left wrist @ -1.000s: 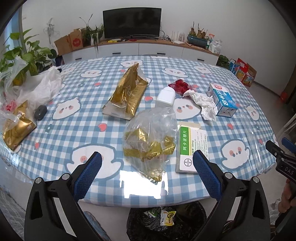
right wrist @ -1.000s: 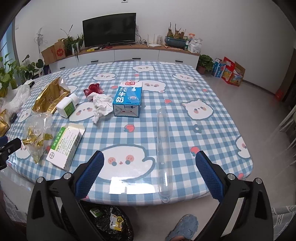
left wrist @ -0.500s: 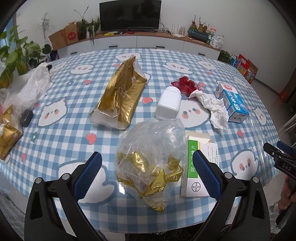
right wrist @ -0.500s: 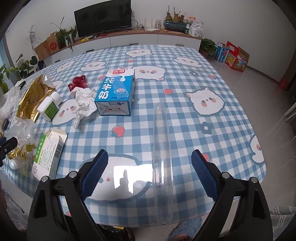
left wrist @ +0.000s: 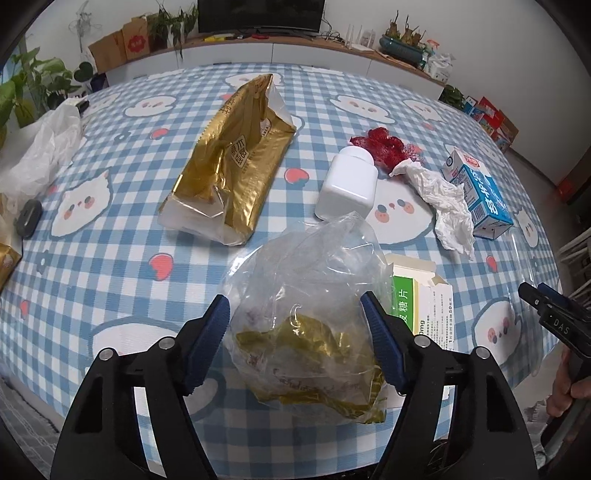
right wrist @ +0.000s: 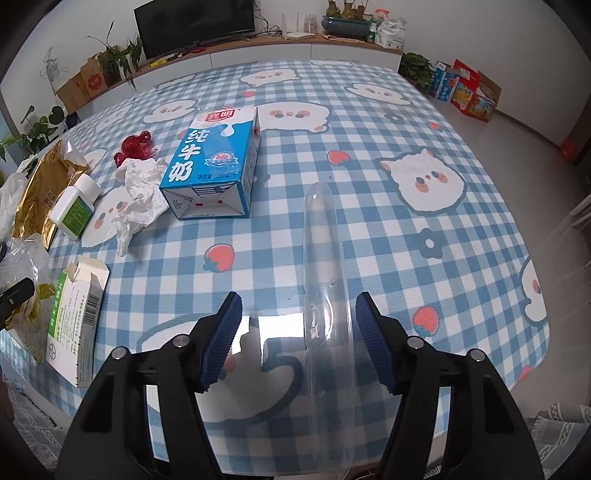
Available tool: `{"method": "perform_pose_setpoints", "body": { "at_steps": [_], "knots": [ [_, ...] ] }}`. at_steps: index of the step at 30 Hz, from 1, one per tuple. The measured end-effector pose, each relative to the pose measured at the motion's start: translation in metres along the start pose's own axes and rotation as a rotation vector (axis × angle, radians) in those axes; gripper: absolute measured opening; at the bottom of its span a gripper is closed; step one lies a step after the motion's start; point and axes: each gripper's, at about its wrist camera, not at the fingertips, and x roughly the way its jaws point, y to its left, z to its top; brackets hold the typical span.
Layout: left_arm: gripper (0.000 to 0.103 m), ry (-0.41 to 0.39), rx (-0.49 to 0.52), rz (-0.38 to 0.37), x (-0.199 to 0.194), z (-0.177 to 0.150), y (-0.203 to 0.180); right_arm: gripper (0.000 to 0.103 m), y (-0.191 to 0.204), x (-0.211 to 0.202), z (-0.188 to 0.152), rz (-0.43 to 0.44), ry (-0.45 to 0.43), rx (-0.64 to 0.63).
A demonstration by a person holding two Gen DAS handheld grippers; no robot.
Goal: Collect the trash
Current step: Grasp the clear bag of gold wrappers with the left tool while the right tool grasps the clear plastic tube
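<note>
My left gripper (left wrist: 295, 314) is open, its blue fingers either side of a clear plastic bag (left wrist: 310, 291) holding gold wrappers at the table's near edge. My right gripper (right wrist: 297, 314) is open over a long clear plastic tube (right wrist: 325, 280) lying on the checked tablecloth. Other trash on the table: a gold foil bag (left wrist: 229, 162), a white bottle (left wrist: 349, 184), a crumpled tissue (left wrist: 447, 199), a red scrap (left wrist: 384, 144), a blue milk carton (right wrist: 214, 162) and a green-and-white medicine box (right wrist: 77, 314).
A white plastic bag (left wrist: 40, 147) and a dark grey mouse-like object (left wrist: 29, 218) lie at the table's left. A TV (right wrist: 195, 22) and cabinet stand behind. Coloured boxes (right wrist: 465, 92) sit on the floor at right.
Both grippers have moved forward over the table. The left fingers now flank the clear bag. The right fingers now flank the clear tube. Both have narrowed somewhat.
</note>
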Motion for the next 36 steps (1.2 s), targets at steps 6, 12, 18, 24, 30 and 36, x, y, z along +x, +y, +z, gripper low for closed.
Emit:
{"method": "perform_pose_setpoints", "body": {
  "at_steps": [6,12,18,24,30,36],
  "knots": [
    [0.051,0.012,0.015,0.032,0.001,-0.003,-0.005,0.044,-0.004,0.005,0.0,-0.01,0.02,0.012],
    [0.041,0.052,0.022,0.069,0.007,-0.005,-0.004,0.026,-0.008,0.011,0.0,-0.016,0.042,0.028],
    [0.031,0.055,0.01,0.085,0.007,-0.007,-0.003,0.025,-0.008,0.011,-0.001,-0.018,0.041,0.027],
    [0.025,0.05,0.009,0.084,0.006,-0.008,-0.001,0.025,-0.008,0.01,-0.001,-0.025,0.04,0.022],
    [0.021,0.037,-0.006,0.058,-0.002,-0.007,0.0,0.025,-0.008,0.01,-0.001,-0.023,0.039,0.024],
    [0.021,-0.001,-0.01,0.041,-0.019,-0.003,-0.001,0.025,-0.003,-0.004,-0.001,-0.025,0.012,0.011]
  ]
}}
